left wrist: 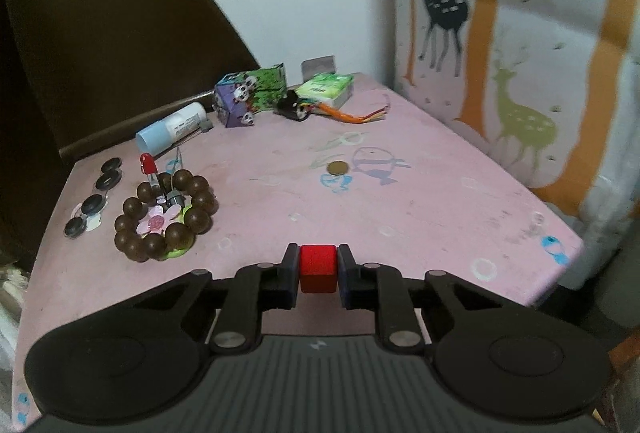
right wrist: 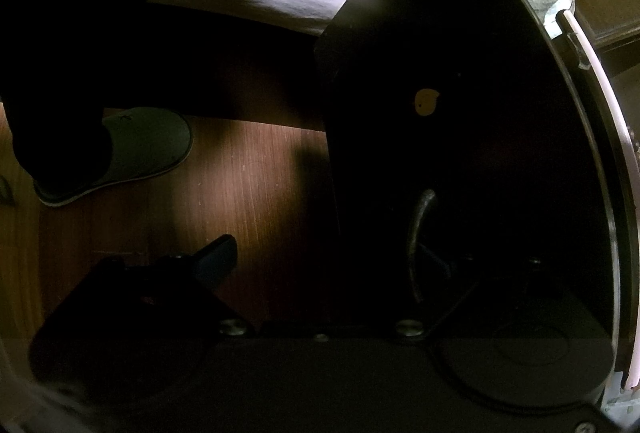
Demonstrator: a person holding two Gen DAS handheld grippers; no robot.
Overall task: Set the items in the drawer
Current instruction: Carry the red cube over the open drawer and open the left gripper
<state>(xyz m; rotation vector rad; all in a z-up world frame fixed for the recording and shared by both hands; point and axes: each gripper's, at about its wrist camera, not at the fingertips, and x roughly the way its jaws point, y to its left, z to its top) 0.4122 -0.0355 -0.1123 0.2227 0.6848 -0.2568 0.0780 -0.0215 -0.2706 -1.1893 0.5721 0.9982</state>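
- A small red cube (left wrist: 317, 268) is clamped between the jaws of the left gripper (left wrist: 318, 271), held just above the near edge of the pink bench (left wrist: 420, 193); both pads press flat against its sides.
- The cube is judged to be an item in transit, lifted but not yet placed; no drawer interior is shown in the left view.
- Much is left on the bench: a coin (left wrist: 337, 167) near the middle, a wooden bead bracelet (left wrist: 166, 219) to the left with a red-capped tube (left wrist: 150, 171) lying across it, four black discs (left wrist: 94, 195) beside that, and at the back a white bottle (left wrist: 172, 129), a printed box (left wrist: 251, 95), a green tissue pack (left wrist: 326, 89) and a small motor with orange wires (left wrist: 316, 111).
- The task therefore appears to be at an early stage.
- In the dark right view, a black drawer front (right wrist: 460, 113) with a curved handle (right wrist: 418, 237) is seen just ahead of the right gripper (right wrist: 320, 261).
- Only one finger (right wrist: 214, 259) is clearly visible, out to the left; the jaws are judged to be spread wide, apparently straddling the handle, though contact cannot be told.
- A slippered foot (right wrist: 132, 149) stands on the wooden floor (right wrist: 248, 185).
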